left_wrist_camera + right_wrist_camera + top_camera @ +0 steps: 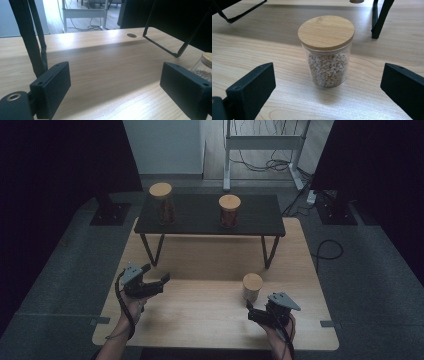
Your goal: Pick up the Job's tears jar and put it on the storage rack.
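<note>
Lining up on the glass jar [326, 51] of pale grains at centre frame, the right gripper [256, 314] has its jaws spread wide, nothing between them. The left gripper [159, 281] idles lower left, also spread and empty. The jar sits on the desk [200, 315] near the black shelf [210, 220]; a crooked approach could probably tip it, or a high grip catch its wooden lid.
</note>
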{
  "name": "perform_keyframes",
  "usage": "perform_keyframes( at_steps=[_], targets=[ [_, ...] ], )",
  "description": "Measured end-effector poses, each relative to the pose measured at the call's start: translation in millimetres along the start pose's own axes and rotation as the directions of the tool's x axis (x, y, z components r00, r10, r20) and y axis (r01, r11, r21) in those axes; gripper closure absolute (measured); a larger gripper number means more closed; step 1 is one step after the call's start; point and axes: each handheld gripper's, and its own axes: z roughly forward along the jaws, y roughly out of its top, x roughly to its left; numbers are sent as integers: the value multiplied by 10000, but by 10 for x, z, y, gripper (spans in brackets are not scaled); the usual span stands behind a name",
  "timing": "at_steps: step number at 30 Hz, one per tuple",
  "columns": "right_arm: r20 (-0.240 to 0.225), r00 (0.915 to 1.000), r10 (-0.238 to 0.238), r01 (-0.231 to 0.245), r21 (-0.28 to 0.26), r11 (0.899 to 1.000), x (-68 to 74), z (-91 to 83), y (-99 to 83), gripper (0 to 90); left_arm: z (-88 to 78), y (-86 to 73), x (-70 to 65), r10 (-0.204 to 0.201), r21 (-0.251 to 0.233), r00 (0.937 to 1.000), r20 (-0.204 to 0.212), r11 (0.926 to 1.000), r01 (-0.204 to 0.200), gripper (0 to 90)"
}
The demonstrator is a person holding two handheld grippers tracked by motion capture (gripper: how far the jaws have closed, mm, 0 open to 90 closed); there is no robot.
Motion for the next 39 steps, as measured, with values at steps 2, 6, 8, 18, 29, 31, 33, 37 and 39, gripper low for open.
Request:
perform_keyframes(
  at_steps=[2, 6, 8, 18, 29, 31, 33, 37, 39],
  targets=[
    [3, 10000, -48, 48, 15, 10000, 6, 3, 1, 0, 3, -1, 1, -11, 6, 10000, 1, 10000, 11, 91],
    [-43, 10000, -38, 38, 34, 10000, 2, 19, 7, 0, 13, 0, -2, 14, 32, 10000, 12, 10000, -14, 91],
    [-84, 9999, -69, 70, 95, 9999, 4, 36, 14, 0, 11, 3, 1, 9, 36, 10000, -10, 10000, -9, 91],
    [-273, 9991, -333, 338, 193, 9992, 18, 155, 38, 0, -41, 12, 39, -102, -139, 9997, -206, 9999, 99, 91],
    [-182, 9990, -403, 409, 332, 9986, 44, 315, 114, 0, -40, 12, 44, -125, -118, 9995, -274, 9999, 122, 92],
    [-112, 9992, -384, 387, 326, 9987, 41, 347, 119, 0, -45, 12, 45, -131, -127, 9995, -285, 9998, 127, 91],
    [-38, 9993, -361, 362, 317, 9988, 39, 374, 130, 0, -53, 11, 50, -161, -158, 9994, -305, 9998, 157, 91],
    [49, 9993, -376, 374, 332, 9988, 49, 419, 159, 0, -59, 7, 65, -235, -184, 9992, -329, 9996, 229, 92],
    [56, 9993, -374, 372, 333, 9988, 50, 433, 170, 0, -57, 5, 64, -244, -174, 9992, -328, 9996, 238, 92]
  ],
)
